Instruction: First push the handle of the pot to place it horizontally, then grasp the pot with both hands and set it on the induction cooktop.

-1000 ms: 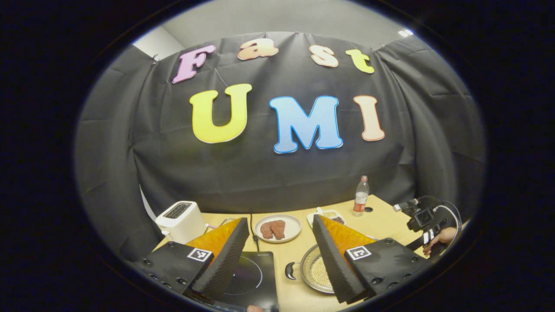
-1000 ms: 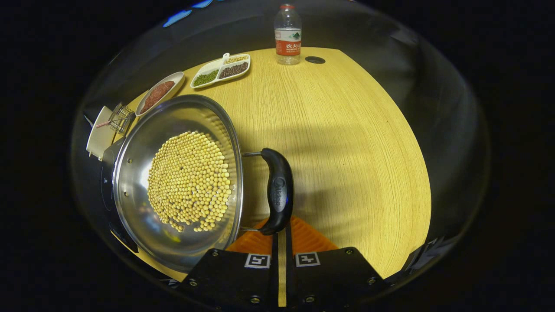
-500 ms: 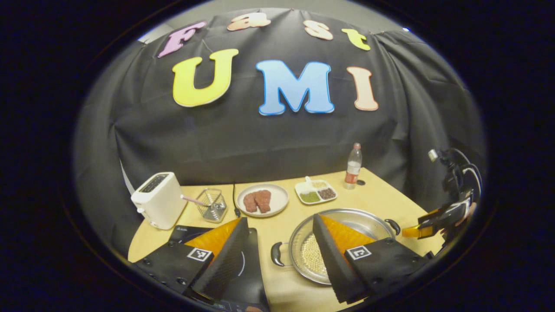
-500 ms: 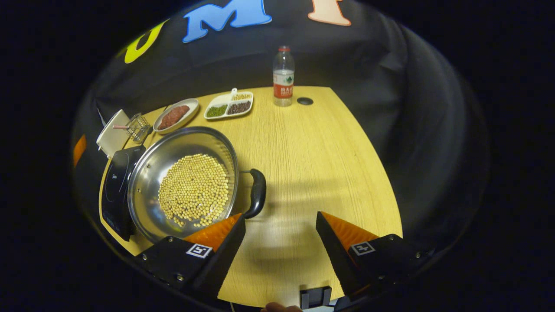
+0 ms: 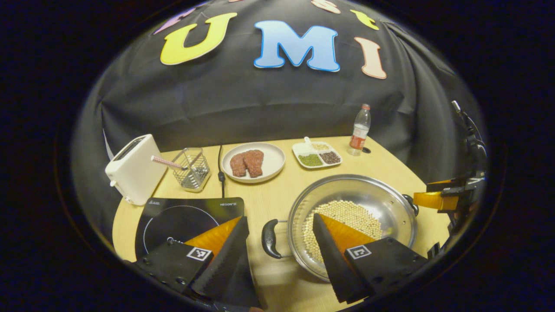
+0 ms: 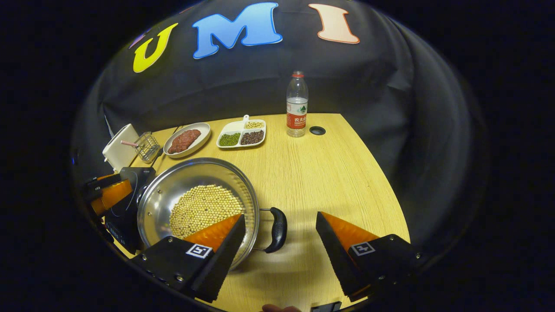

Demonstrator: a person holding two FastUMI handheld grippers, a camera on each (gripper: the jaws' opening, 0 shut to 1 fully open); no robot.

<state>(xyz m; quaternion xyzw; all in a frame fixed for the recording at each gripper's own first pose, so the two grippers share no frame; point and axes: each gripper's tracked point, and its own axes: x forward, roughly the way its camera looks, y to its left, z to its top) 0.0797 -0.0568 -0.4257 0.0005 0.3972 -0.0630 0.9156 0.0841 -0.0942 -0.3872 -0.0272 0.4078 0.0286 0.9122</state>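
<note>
Left gripper view: a wooden table [image 5: 381, 167] is seen across the middle of the frame, backed by black cloth. A steel pot [image 5: 353, 221] holding pale beans is recorded at lower right of centre, resting on the table just right of the induction cooktop [image 5: 182, 216], not on it. The pot's near handle [image 5: 269, 238] lies at lower centre, between the left gripper's [image 5: 279, 255] fingers, which are spread wide and hold nothing; the right-hand finger overlaps the pot's rim in the picture. A toaster [image 5: 134, 173] is noted at centre left, a wire basket [image 5: 190, 169] beside it, then a plate of meat [image 5: 253, 161], a divided dish [image 5: 316, 155] and a water bottle [image 5: 360, 130] along the upper edge of the table. The other gripper is seen at the right edge, near the pot's far handle [image 5: 409, 203].

Right gripper view: the pot [image 6: 199, 203] is recorded at lower left of centre, its handle [image 6: 277, 229] lying level between the right gripper's [image 6: 279, 253] fingers. These fingers are set wide apart, empty, and contact with the pot cannot be told. The cooktop [image 6: 125, 203] is partly hidden at the left, behind the pot.
</note>
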